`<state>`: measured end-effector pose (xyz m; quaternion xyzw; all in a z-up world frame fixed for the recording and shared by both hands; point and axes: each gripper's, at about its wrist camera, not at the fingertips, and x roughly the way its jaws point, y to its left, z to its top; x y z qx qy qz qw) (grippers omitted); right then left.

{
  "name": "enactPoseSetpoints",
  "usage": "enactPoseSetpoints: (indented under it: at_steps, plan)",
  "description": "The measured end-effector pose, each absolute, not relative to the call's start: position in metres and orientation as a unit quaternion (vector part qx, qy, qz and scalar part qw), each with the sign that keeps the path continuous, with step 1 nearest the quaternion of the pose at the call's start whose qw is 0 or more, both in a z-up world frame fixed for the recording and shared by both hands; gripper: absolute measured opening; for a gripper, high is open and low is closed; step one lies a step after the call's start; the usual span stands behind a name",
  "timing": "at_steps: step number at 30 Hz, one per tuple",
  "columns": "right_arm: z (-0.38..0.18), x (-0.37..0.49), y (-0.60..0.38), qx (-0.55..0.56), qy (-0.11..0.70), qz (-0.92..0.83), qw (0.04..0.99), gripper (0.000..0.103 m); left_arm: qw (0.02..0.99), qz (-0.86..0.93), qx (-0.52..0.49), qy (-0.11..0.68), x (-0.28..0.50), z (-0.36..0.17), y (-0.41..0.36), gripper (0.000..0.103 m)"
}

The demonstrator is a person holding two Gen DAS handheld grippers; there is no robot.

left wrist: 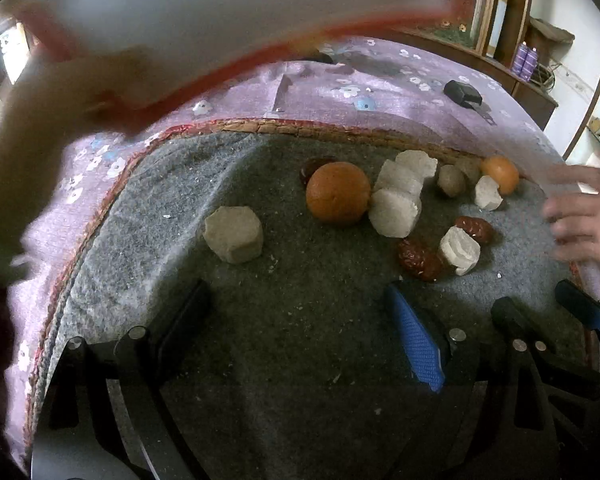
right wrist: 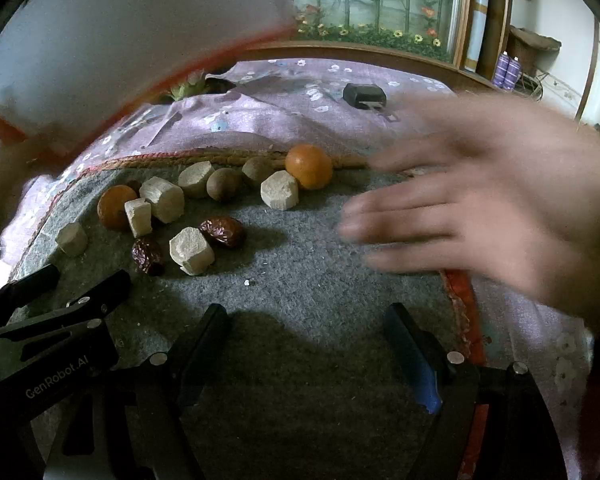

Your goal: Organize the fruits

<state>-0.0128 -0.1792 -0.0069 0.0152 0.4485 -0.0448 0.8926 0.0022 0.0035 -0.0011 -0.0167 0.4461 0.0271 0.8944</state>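
Fruits (right wrist: pixel 172 216) lie scattered — well beyond both gaping tongs (right wrist: pixel 308 344).

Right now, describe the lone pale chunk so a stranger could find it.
Start at the grey felt mat on the purple flowered cloth. Find the large orange; the pale chunk lies apart on its left, touching nothing, unlike the clustered others.
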Motion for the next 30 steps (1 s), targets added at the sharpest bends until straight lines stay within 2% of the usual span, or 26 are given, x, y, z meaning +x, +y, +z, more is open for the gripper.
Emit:
enactPoseSetpoints:
  at_steps: [30]
  plan:
    - [-0.0064, -0.0129, -0.1802, 0.013, 0.45, -0.045, 0.892, 0.08, 0.894, 0.027, -0.017, 0.446, 0.0027, -0.0025, 0.0054, 0.09]
